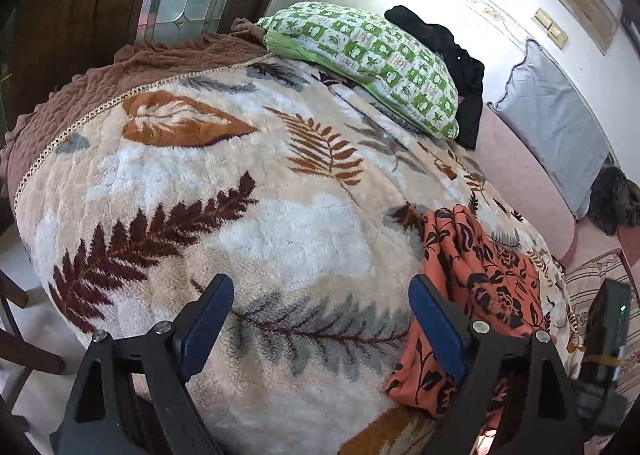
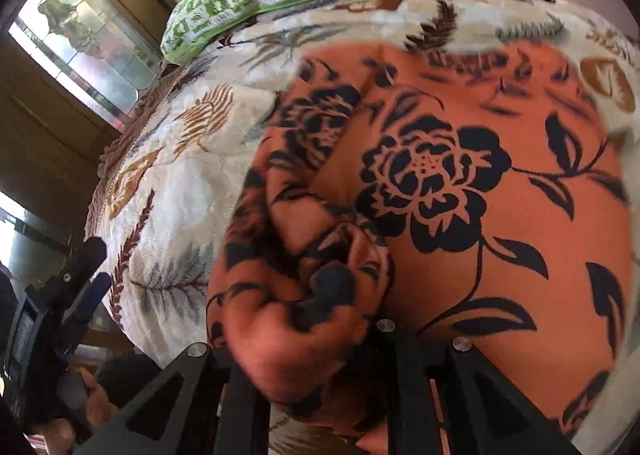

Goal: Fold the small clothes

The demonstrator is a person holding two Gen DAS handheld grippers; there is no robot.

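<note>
An orange cloth with black flowers (image 1: 484, 287) lies rumpled on the leaf-patterned fleece blanket (image 1: 248, 191), just right of my left gripper (image 1: 322, 319). That gripper is open, and only blanket shows between its blue pads (image 1: 208, 319). The right pad is beside the cloth's left edge. In the right wrist view the orange cloth (image 2: 460, 183) fills most of the frame. A bunched fold of it (image 2: 320, 295) is pinched in my right gripper (image 2: 316, 359), which is shut on it, its fingertips hidden by fabric. My left gripper (image 2: 94, 275) and the hand holding it show at the left.
A green checked pillow (image 1: 368, 59) and a black garment (image 1: 452, 63) lie at the far end of the bed. A grey cushion (image 1: 560, 127) leans on the wall by a pink seat (image 1: 520, 183). A brown quilted cover (image 1: 100, 95) hangs at the left, with wooden furniture (image 1: 24, 347) beside the bed.
</note>
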